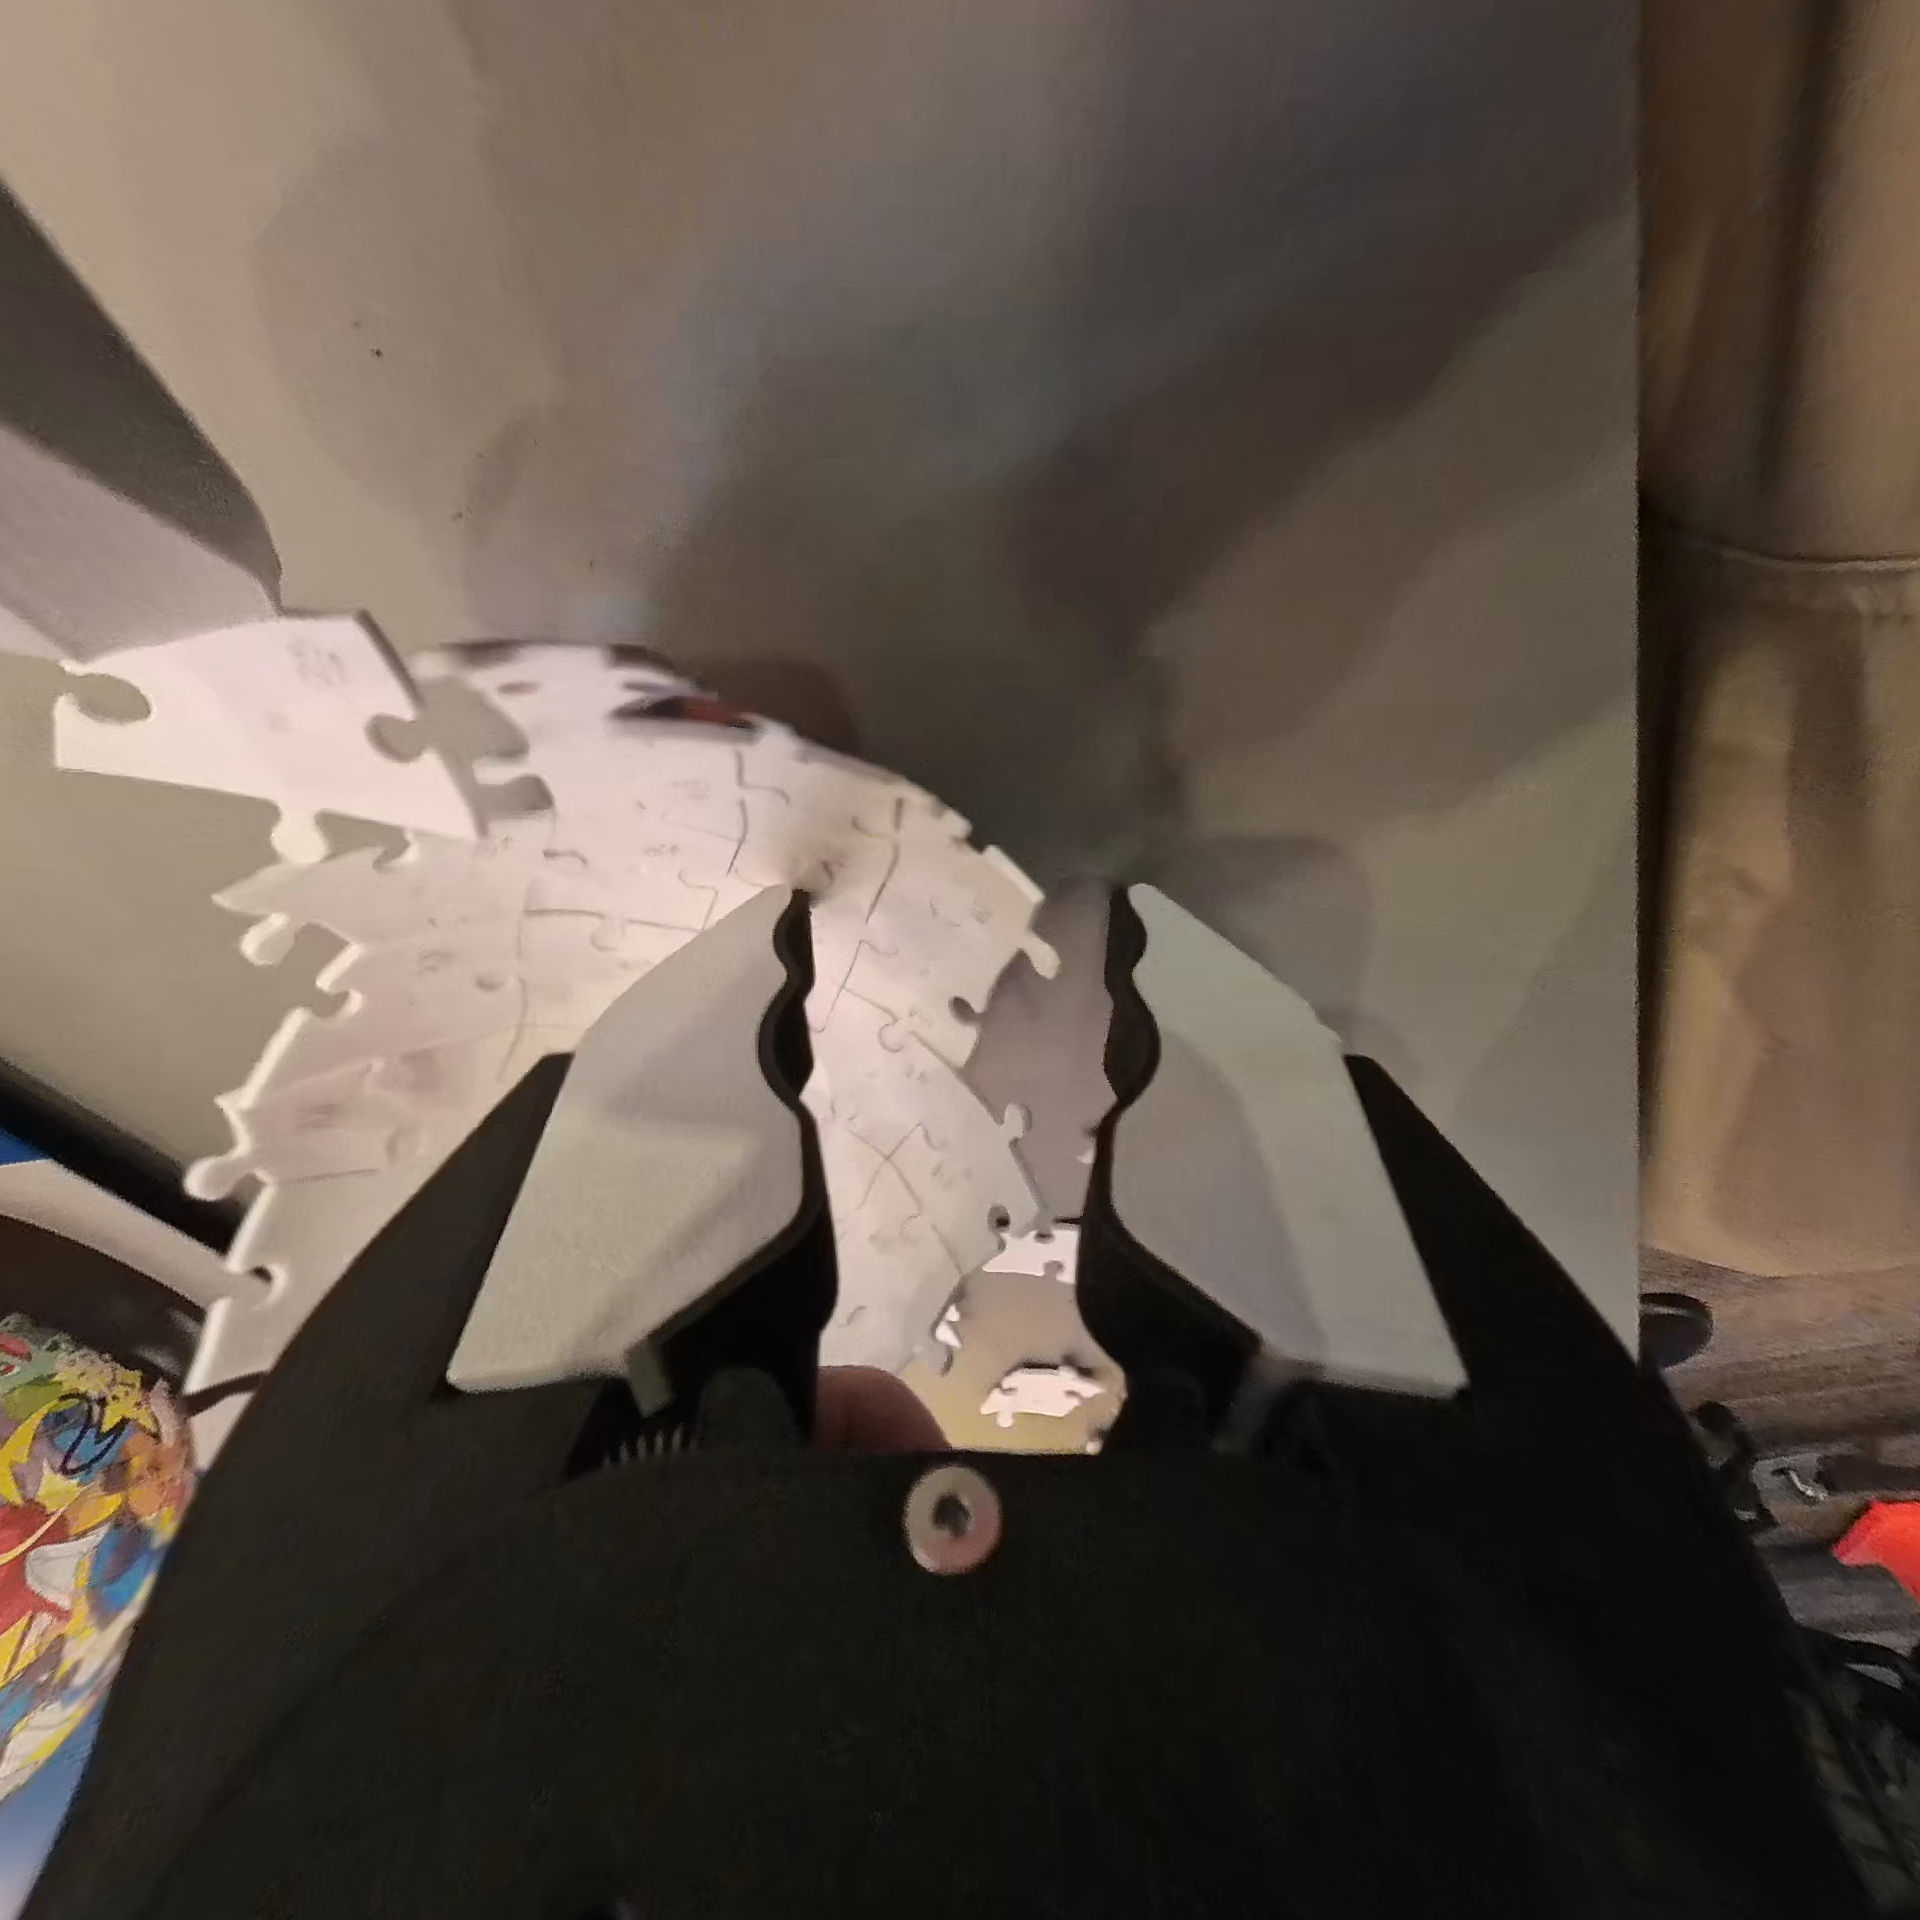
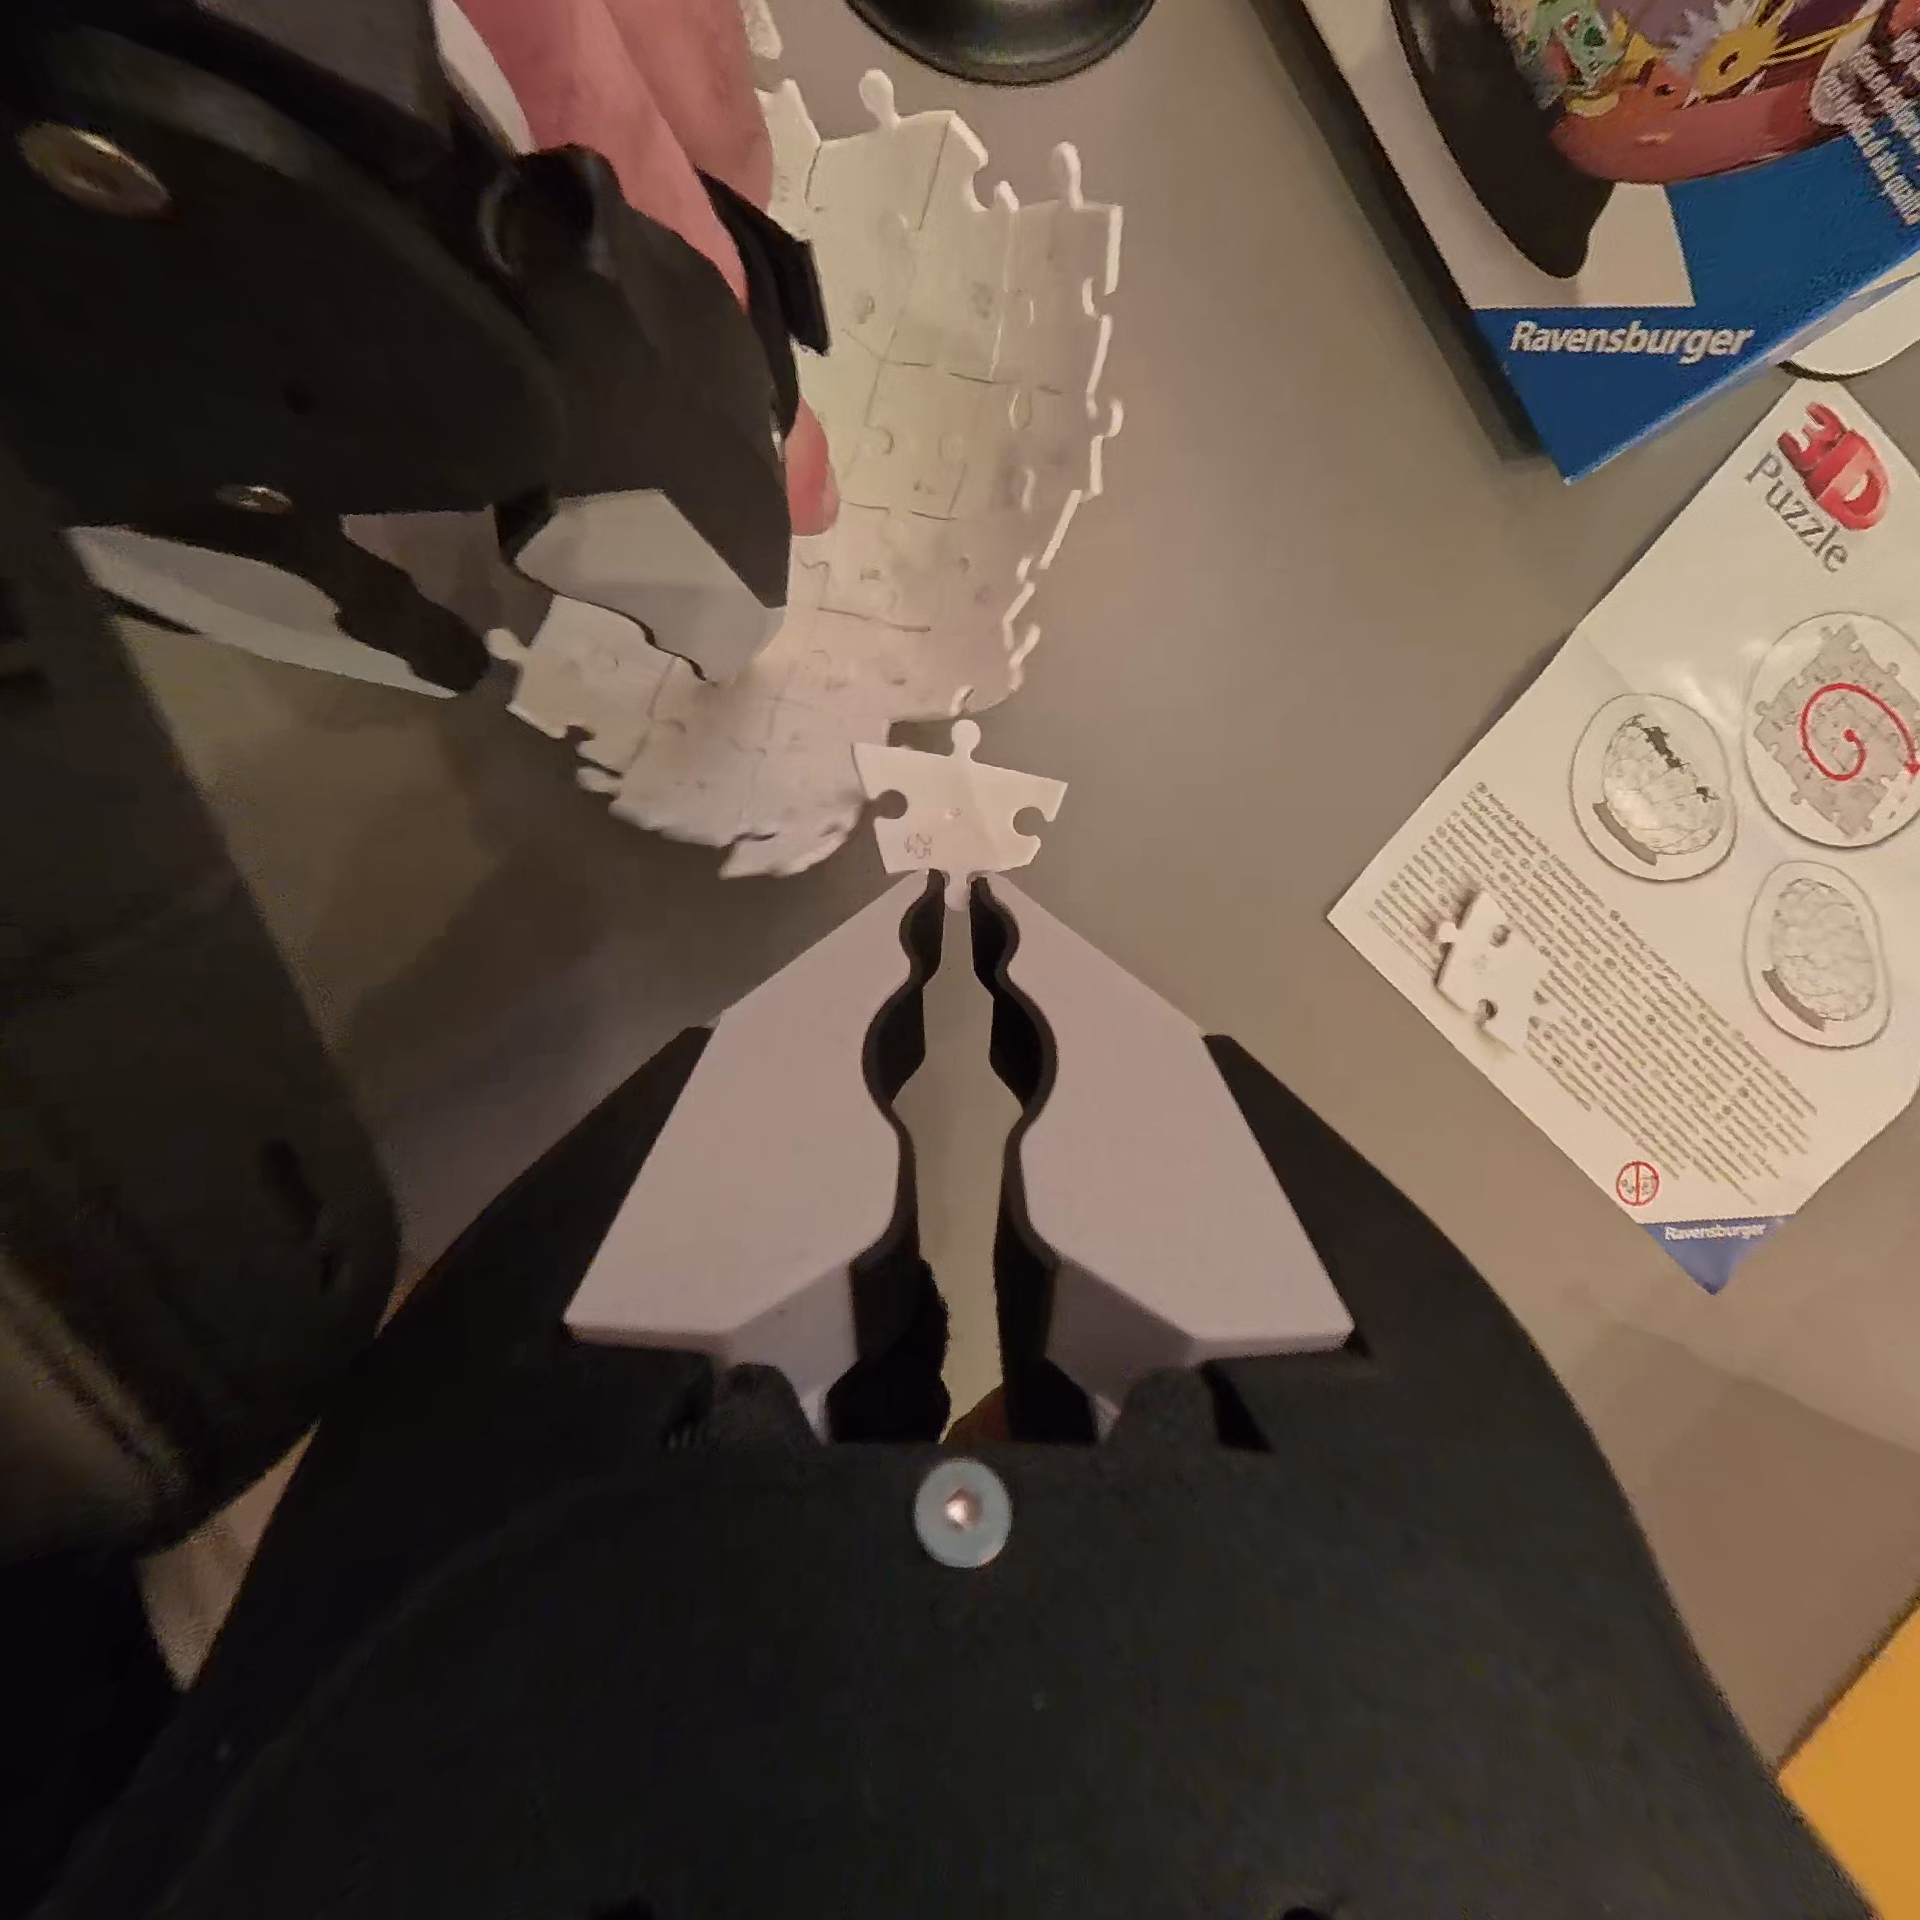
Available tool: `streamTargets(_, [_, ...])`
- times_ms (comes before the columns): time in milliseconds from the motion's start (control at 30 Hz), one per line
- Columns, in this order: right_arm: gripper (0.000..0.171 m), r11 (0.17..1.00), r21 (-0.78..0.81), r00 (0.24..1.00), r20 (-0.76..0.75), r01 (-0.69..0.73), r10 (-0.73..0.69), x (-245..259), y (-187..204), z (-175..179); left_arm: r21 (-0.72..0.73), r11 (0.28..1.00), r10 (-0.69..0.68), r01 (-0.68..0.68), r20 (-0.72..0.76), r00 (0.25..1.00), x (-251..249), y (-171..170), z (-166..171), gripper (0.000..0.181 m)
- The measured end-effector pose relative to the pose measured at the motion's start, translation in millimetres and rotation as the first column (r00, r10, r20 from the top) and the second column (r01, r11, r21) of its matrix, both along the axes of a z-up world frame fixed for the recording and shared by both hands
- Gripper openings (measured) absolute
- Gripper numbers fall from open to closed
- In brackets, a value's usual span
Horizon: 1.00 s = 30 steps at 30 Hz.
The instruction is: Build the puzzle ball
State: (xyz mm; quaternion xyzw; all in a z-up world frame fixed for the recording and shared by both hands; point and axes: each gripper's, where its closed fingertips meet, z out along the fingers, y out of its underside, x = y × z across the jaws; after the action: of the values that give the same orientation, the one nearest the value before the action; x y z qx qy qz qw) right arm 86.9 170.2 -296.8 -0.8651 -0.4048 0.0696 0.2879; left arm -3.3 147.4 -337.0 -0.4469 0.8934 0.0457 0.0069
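A curved white shell of joined puzzle pieces (image 1: 623,935) hangs above the grey table (image 2: 1299,727). My left gripper (image 1: 956,904) has its jaws partly closed on the shell's edge. In the right wrist view the left gripper (image 2: 592,665) pinches the shell (image 2: 935,364) at upper left, with a person's hand behind it. My right gripper (image 2: 951,883) is shut on the bottom tab of a single white piece (image 2: 961,810). That piece is right beside the shell's lower edge. The same piece (image 1: 260,717) shows at the upper left of the left wrist view.
A blue puzzle box (image 2: 1662,260) lies at the top right, with an instruction leaflet (image 2: 1662,883) below it. A dark round stand (image 2: 997,31) sits at the top edge. Loose white pieces (image 1: 1039,1382) lie on the table under the shell. Beige fabric (image 1: 1787,727) borders the table's side.
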Motion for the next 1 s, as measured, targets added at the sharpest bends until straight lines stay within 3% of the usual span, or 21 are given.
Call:
streamTargets(167, [0.003,1.000,-0.011,0.999,-0.045,0.016,-0.016,-8,2,-7,-0.005,1.000,0.004,-0.004,0.024,1.000,2,2,0,0.061])
streamTargets(400, [0.003,0.999,-0.033,1.000,0.002,0.016,-0.015,-9,2,-24,-0.014,1.000,0.013,-0.011,0.136,0.991,10,3,7,0.068])
streamTargets(600, [0.003,0.999,-0.037,0.999,0.031,0.012,-0.011,-10,1,-29,-0.078,0.997,0.036,-0.020,0.213,0.976,11,-15,15,0.072])
streamTargets(1000, [0.003,0.998,-0.055,1.000,0.022,0.010,-0.009,-14,-5,-26,-0.104,0.990,0.119,-0.094,0.265,0.957,18,-34,1,0.085])
